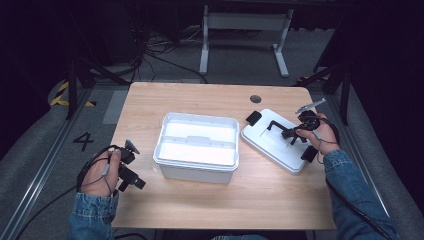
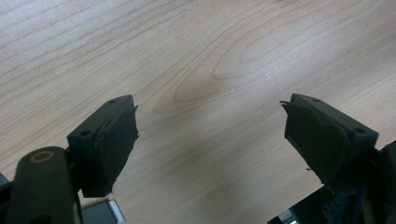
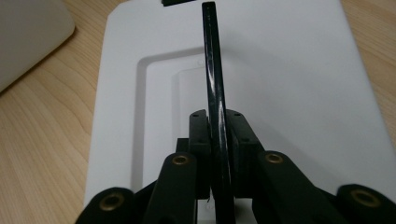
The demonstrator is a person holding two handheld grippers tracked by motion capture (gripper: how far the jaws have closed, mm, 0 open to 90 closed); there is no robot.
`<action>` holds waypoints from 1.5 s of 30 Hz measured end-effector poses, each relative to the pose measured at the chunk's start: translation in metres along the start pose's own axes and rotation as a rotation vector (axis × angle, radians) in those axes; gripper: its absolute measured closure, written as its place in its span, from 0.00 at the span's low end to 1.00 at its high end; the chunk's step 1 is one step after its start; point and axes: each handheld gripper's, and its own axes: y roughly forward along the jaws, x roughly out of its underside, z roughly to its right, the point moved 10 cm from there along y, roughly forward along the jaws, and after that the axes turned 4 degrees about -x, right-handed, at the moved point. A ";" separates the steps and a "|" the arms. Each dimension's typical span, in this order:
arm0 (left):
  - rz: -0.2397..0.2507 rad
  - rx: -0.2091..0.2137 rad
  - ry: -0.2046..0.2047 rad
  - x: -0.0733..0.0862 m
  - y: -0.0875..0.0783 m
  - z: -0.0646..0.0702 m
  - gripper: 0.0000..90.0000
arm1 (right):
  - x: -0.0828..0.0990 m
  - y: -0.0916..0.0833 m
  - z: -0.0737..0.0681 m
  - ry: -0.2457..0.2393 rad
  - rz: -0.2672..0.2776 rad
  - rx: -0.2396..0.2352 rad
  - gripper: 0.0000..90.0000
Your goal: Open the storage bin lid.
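the right claw is pinched on the black handle of a white lid, its pads pressed flat on either side of the thin bar. the lid lies on the right part of the desk, just beside an open white box at the middle, apart from it. the left claw has its jaws spread wide over bare wood, nothing between them; in the high view it sits near the desk's left edge, well apart from the box.
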 end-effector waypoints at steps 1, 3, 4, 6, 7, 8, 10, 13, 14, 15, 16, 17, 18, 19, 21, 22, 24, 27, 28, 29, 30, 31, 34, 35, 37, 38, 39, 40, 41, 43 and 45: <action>0.000 -0.001 0.000 0.000 0.000 0.000 0.20 | 0.000 0.000 0.000 0.000 0.000 0.000 0.92; -0.003 -0.003 0.002 0.000 0.000 -0.001 0.20 | 0.000 -0.001 0.001 0.007 0.005 -0.006 0.91; 0.000 -0.005 0.002 -0.001 0.000 -0.001 0.20 | 0.001 -0.001 0.001 0.012 0.004 -0.006 0.90; -0.004 -0.003 0.006 -0.001 0.000 -0.001 0.20 | 0.002 -0.001 0.003 0.033 0.006 -0.006 0.86; -0.003 0.001 0.003 -0.001 0.000 0.000 0.20 | 0.001 -0.002 0.005 0.032 0.013 0.000 0.84; -0.005 -0.003 0.008 -0.002 0.000 -0.001 0.20 | 0.001 -0.002 0.006 0.033 0.018 0.011 0.81; -0.009 -0.001 0.008 -0.002 0.000 0.000 0.20 | -0.001 -0.004 0.008 0.030 0.037 0.023 0.76; -0.006 0.002 0.012 -0.003 0.000 0.001 0.20 | -0.006 -0.009 0.011 0.014 0.078 0.058 0.64; -0.005 0.002 0.009 -0.003 0.001 0.002 0.20 | -0.008 -0.012 0.010 0.012 0.092 0.068 0.61; -0.009 0.000 0.010 -0.003 0.000 0.002 0.20 | -0.011 -0.015 0.009 0.007 0.109 0.079 0.59; -0.012 0.000 0.011 -0.003 0.001 0.002 0.20 | -0.014 -0.018 0.007 -0.005 0.122 0.088 0.58; -0.013 0.000 0.012 -0.004 0.001 0.002 0.20 | -0.016 -0.022 0.005 -0.016 0.130 0.097 0.57; -0.012 0.000 0.011 -0.004 0.002 0.003 0.20 | -0.018 -0.025 0.001 -0.031 0.138 0.104 0.57; -0.011 -0.002 0.012 -0.004 0.002 0.002 0.20 | -0.021 -0.028 -0.003 -0.049 0.146 0.107 0.56; -0.014 -0.001 0.014 -0.003 0.002 0.002 0.20 | -0.026 -0.033 -0.015 -0.084 0.161 0.100 0.55; -0.014 -0.002 0.010 -0.003 0.002 0.002 0.20 | -0.027 -0.034 -0.022 -0.101 0.165 0.091 0.54; -0.006 -0.007 0.011 -0.003 0.001 0.002 0.20 | -0.029 -0.035 -0.043 -0.133 0.168 0.055 0.53; -0.013 0.003 0.011 -0.001 0.002 0.004 0.20 | -0.027 -0.035 -0.069 -0.160 0.160 0.008 0.51; -0.013 -0.002 0.008 -0.001 0.002 0.003 0.20 | -0.026 -0.035 -0.077 -0.166 0.158 -0.008 0.51; -0.010 -0.004 0.007 -0.001 0.001 0.003 0.20 | -0.024 -0.035 -0.085 -0.170 0.156 -0.024 0.51; -0.013 -0.002 0.008 0.000 0.001 0.003 0.20 | -0.023 -0.035 -0.092 -0.173 0.154 -0.037 0.51; -0.011 0.000 0.007 0.000 0.001 0.003 0.20 | -0.022 -0.035 -0.098 -0.181 0.153 -0.047 0.50; -0.011 -0.005 0.006 0.000 0.001 0.002 0.20 | -0.018 -0.035 -0.114 -0.195 0.142 -0.065 0.50; -0.010 -0.001 0.005 0.000 0.001 0.002 0.20 | -0.017 -0.035 -0.118 -0.198 0.141 -0.069 0.50; -0.009 0.002 0.006 -0.001 0.001 0.002 0.20 | -0.016 -0.035 -0.122 -0.202 0.138 -0.073 0.49; -0.007 -0.004 0.010 -0.001 0.001 0.002 0.20 | -0.012 -0.034 -0.131 -0.206 0.130 -0.086 0.49; -0.010 -0.005 0.010 -0.001 0.001 0.002 0.20 | -0.011 -0.033 -0.133 -0.209 0.129 -0.090 0.49; -0.010 -0.005 0.010 -0.001 0.001 0.002 0.20 | -0.011 -0.033 -0.133 -0.209 0.129 -0.090 0.49; -0.009 -0.003 0.011 -0.002 0.001 0.002 0.20 | -0.008 -0.032 -0.138 -0.211 0.124 -0.094 0.49; -0.009 -0.003 0.010 -0.003 0.002 0.003 0.20 | -0.002 -0.028 -0.145 -0.224 0.103 -0.094 0.49; -0.011 -0.002 0.014 -0.003 0.001 0.003 0.20 | 0.002 -0.025 -0.150 -0.232 0.090 -0.102 0.49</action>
